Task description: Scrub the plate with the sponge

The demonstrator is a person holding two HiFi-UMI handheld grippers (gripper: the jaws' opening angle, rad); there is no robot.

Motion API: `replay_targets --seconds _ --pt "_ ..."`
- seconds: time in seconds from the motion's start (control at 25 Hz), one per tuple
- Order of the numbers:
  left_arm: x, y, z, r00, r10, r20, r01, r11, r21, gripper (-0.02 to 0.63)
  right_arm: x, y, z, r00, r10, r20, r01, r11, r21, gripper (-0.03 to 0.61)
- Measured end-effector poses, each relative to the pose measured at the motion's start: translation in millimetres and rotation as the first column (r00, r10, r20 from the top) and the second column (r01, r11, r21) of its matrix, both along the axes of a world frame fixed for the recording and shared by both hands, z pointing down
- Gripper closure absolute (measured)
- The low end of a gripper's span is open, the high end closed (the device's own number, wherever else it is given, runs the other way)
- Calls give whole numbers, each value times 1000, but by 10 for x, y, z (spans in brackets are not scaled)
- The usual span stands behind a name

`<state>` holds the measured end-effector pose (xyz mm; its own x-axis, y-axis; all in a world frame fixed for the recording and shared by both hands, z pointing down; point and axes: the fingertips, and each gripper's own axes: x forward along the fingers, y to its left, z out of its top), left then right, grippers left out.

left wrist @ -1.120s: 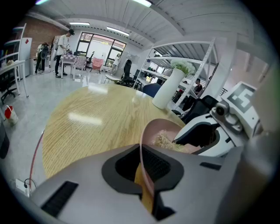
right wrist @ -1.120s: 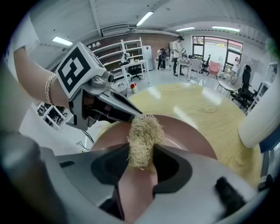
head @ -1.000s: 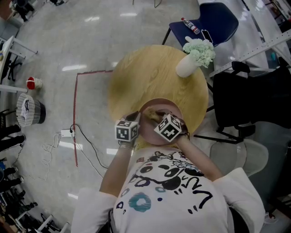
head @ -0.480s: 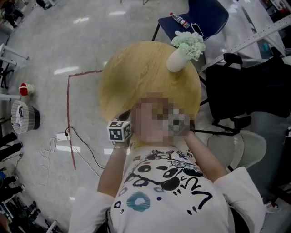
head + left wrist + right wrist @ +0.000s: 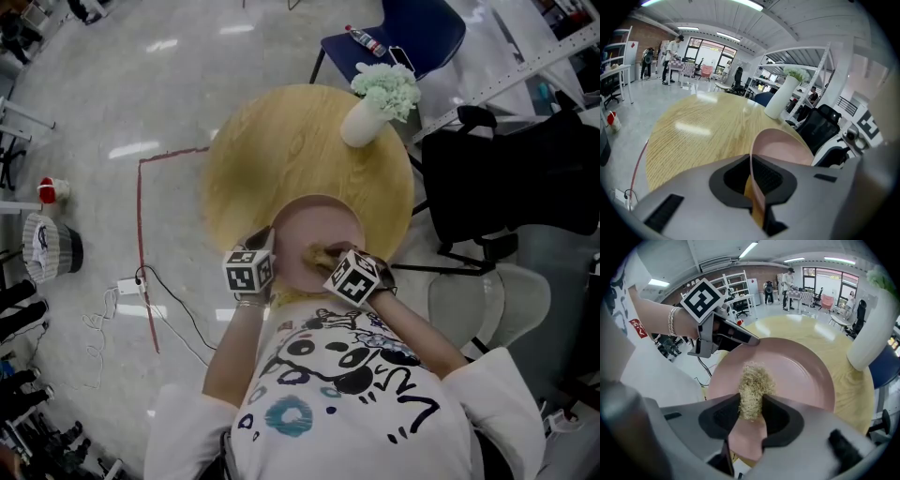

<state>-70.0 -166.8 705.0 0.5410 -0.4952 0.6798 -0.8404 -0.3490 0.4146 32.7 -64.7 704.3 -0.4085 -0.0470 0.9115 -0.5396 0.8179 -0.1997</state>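
Left gripper (image 5: pixel 752 178): jaws closed narrow on the rim of the pink plate (image 5: pixel 314 220) – the thin edge runs straight between the two dark pads
Right gripper (image 5: pixel 751 411): jaws part-way apart and clamped on the sponge (image 5: pixel 753 383), both pads pressing its sides
Sponge: a pale, straw-coloured bundle of coarse fibres; its free end sticks out past the jaws and rests on the plate's inner face, in the half nearest the person
Plate: round, plain pink, at the near edge of the round wooden table (image 5: pixel 281 141), directly in front of the person; the left gripper holds its left rim, the right gripper comes in from the near right
Plate's tilt: cannot tell whether it lies flat or is lifted on the held side
Marker cubes: the left one (image 5: pixel 248 270) sits just outside the plate's left rim, the right one (image 5: pixel 352 278) over its near edge
Vase (image 5: pixel 361 127): white, holding pale green flowers (image 5: pixel 386 89), upright at the table's far right – well apart from the plate
Person: white shirt with a black cartoon print (image 5: pixel 347 394), bare forearms, a bracelet on the left wrist
Floor: pale and glossy, with a red tape line (image 5: pixel 141 234) left of the table
Beyond the table: a blue chair (image 5: pixel 412 28) behind the vase
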Motion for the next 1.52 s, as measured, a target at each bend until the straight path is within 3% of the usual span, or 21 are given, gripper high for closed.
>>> replay_targets --seconds 0.2,0.4,0.68,0.92,1.16,1.28,1.44,1.52 --pt "9 -1 0 1000 7 2 -7 1000 -3 588 -259 -96 8 999 8 48 -8 1000 7 426" --pt "-2 4 -4 1000 17 -3 -17 1000 -2 588 -359 -344 1 995 79 59 -81 996 46 426" --pt "4 3 -4 1000 27 -8 -28 1000 -3 588 -143 -544 -4 985 170 13 -170 981 92 426" --pt "-12 -4 -3 1000 28 -5 -28 1000 2 588 -86 -549 -40 984 170 45 -174 978 111 426" --pt "-49 -54 -198 999 26 -34 -24 998 65 586 -27 -676 -553 953 198 229 -242 953 184 426" --pt "-127 -118 -375 1000 8 -17 -6 993 120 586 52 -752 -891 912 219 346 -302 930 208 426" --pt "-183 -258 -753 997 -16 -78 30 982 184 586 211 -905 -1358 859 240 452 -387 883 267 426" --pt "-187 -350 -1169 995 -1 -99 28 963 269 586 294 -987 -1696 825 241 511 -439 843 312 426"
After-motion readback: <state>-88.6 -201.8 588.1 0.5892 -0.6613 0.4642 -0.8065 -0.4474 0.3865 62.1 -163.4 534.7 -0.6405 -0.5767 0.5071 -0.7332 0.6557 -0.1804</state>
